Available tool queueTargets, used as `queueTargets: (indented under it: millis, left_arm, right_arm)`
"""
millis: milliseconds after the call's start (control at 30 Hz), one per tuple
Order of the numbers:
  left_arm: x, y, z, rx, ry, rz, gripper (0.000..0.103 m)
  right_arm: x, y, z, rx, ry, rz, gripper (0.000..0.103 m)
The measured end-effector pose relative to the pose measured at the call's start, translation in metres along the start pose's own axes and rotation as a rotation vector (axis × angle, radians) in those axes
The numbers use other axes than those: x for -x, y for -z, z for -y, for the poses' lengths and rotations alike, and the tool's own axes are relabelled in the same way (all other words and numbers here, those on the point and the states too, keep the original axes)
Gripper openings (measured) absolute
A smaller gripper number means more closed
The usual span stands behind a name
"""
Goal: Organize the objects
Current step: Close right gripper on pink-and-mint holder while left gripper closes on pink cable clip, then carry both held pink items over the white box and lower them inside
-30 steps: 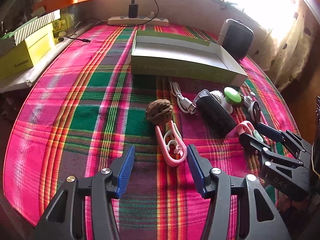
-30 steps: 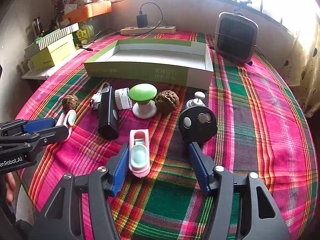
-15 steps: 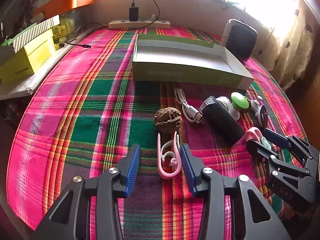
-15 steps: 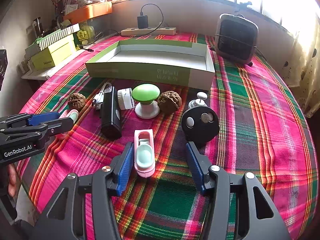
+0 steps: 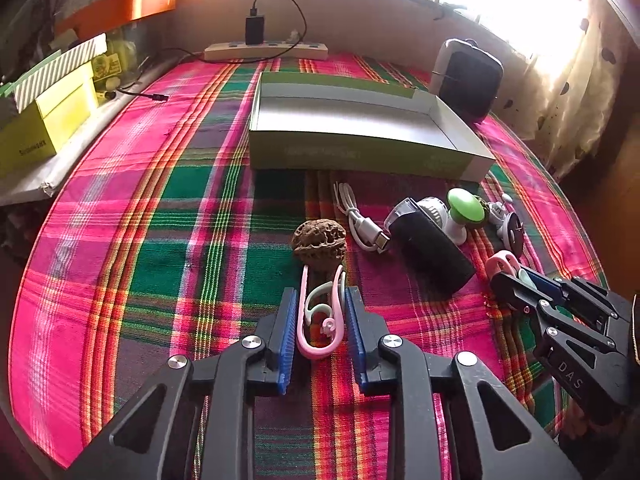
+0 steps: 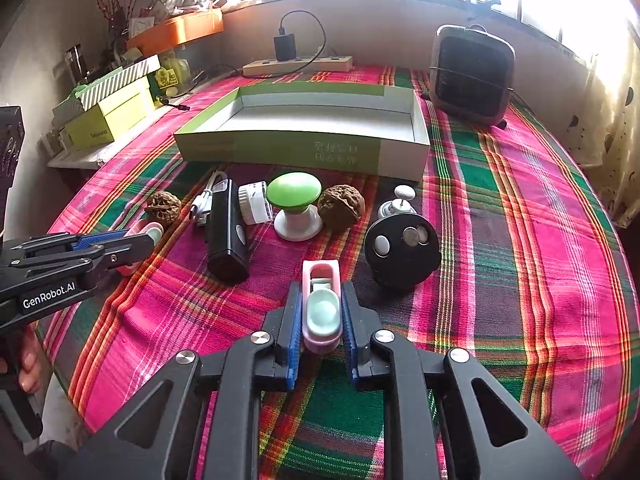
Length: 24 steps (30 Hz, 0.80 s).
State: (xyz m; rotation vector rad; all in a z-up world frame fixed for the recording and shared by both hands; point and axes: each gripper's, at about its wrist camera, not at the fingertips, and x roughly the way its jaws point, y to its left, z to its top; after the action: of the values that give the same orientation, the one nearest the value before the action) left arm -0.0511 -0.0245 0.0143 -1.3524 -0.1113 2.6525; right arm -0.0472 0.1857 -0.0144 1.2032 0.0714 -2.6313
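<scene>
Pink clip (image 5: 320, 320) clamped in left tool (image 5: 320, 332); walnut (image 5: 319, 242) touching tip.

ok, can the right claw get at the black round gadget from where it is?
Probably not yet: the right claw is shut on the pink clip. The black round gadget sits just ahead to its right, nothing between.

A plaid cloth (image 6: 520, 208) covers the counter. At the back, a power strip (image 6: 298, 66) with a black charger (image 6: 285, 46) plugged in; a dark heater (image 6: 472, 76) right, yellow boxes (image 5: 44, 120) stacked far left.
</scene>
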Motion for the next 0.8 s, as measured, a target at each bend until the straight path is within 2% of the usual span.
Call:
queueTargets:
  millis: [333,567,800]
  left_arm:
    - [0.021,-0.013,0.001,-0.012,0.048,0.043,0.022]
    - [0.021,-0.043,0.001,-0.019,0.086,0.053,0.022]
    - [0.003,-0.081,-0.002,-0.024,0.095,0.068,0.022]
  right_arm:
    - [0.021,-0.017,0.002,-0.007,-0.019,0.055,0.018]
    - [0.026,-0.049,-0.002,0.008,-0.024,0.095,0.018]
    - [0.007,-0.090,-0.005,0.020,-0.038,0.087,0.018]
